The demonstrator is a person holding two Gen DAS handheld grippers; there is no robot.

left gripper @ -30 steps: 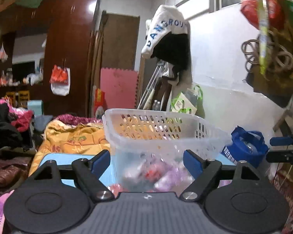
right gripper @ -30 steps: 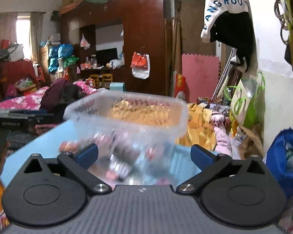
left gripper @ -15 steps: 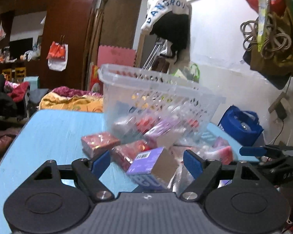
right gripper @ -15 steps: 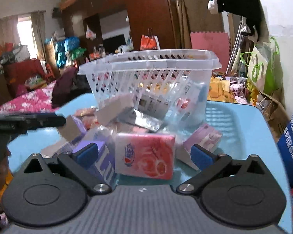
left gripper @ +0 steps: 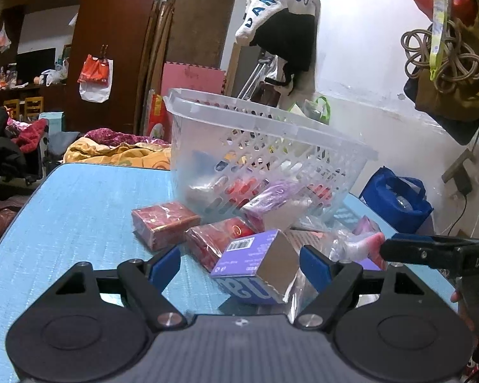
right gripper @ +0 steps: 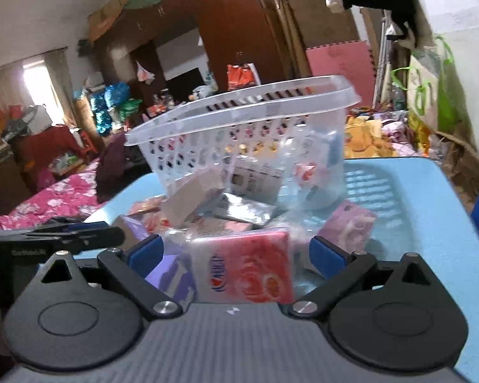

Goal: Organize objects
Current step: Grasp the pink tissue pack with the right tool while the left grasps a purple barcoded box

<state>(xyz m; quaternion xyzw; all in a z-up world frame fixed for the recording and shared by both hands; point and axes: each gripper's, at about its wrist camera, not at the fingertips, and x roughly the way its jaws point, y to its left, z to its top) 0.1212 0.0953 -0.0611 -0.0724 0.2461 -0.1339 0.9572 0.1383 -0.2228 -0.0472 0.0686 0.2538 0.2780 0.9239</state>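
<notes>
Basket [left gripper: 265, 146] sits tilted on the blue desk [left gripper: 79, 204], propped on a pile of packets spilled around its base. A few items show through its walls; can't tell how many are inside.

Left gripper [left gripper: 239, 263]: jaws apart, nothing held. Purple box [left gripper: 255, 268] lies between the fingertips; two red packs [left gripper: 164, 223] just beyond it.

Right gripper [right gripper: 236, 250]: jaws apart, nothing held. Pink-and-white soap pack [right gripper: 242, 265] lies between them, lilac pack [right gripper: 348, 225] just to the right.

Step, as I read it: start of sorting, loose packets to go in the basket. Both grippers lined up on a first pick, neither closed.

Next move: close on the box or soap pack across its narrow faces, lift clear, drop over the rim. Wrapped packs look slippery. The basket looks unstable and may need settling flat first.
</notes>
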